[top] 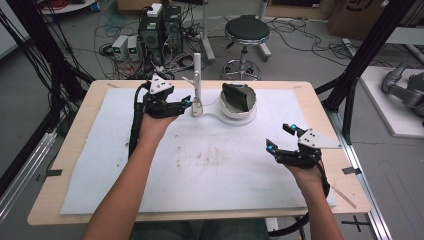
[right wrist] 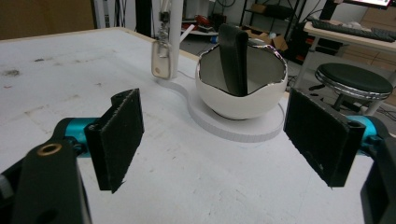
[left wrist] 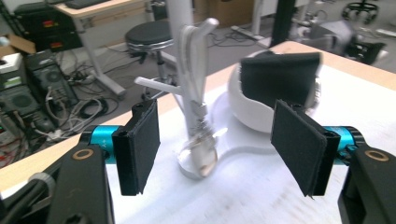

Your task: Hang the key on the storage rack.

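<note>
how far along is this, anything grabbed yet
Nothing looks finished: the black wallet-like item stands inside the eggshell-shaped bowl, and the key hangs on the white stand. In hand: the open left gripper brackets the key without gripping. The right gripper hovers open. Any grasp remains.

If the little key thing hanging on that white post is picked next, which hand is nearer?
Left, probably. The left hand-held gripper is open right beside the white upright post, its jaws either side of the pale key fob hanging there. The right hand-held gripper is open too, but farther off.
</note>
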{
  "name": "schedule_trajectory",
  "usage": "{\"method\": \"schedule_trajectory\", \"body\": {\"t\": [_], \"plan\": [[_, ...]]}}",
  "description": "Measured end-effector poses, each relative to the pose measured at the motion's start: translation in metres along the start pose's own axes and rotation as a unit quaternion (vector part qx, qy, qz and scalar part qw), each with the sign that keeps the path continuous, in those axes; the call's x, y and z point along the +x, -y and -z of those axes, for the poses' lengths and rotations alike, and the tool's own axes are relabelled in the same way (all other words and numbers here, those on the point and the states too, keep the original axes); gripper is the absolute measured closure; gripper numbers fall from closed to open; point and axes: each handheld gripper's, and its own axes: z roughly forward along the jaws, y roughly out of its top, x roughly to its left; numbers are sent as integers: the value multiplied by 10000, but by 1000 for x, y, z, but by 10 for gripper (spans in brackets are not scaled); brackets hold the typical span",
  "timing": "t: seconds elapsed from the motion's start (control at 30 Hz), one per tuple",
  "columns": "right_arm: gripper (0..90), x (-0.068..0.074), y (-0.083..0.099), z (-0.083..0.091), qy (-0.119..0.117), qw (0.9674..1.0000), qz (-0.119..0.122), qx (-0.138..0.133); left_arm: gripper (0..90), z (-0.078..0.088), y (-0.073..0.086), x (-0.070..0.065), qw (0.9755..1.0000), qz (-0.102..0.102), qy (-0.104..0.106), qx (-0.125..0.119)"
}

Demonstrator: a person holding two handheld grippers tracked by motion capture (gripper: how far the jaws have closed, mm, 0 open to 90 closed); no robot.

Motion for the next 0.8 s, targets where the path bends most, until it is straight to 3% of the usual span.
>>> {"method": "schedule_trajectory", "body": {"t": [0.17, 0.33, 0.53, 0.8], "plan": [[203, 0, 0, 0, -3, 10000, -6, 12, 294, 20, 5, -2, 9996, -132, 239, -37], [203, 1, -1, 1, 8, 10000, -1, 18, 241, 37, 16, 6, 9992, -111, 384, -14], [203, -1, 1, 1, 42, 10000, -24, 55, 230, 57, 33, 18, 9981, -111, 600, -64], [203, 0, 4, -1, 45, 9999, -46, 120, 220, 81, 66, 24, 9967, -156, 794, -46]]}}
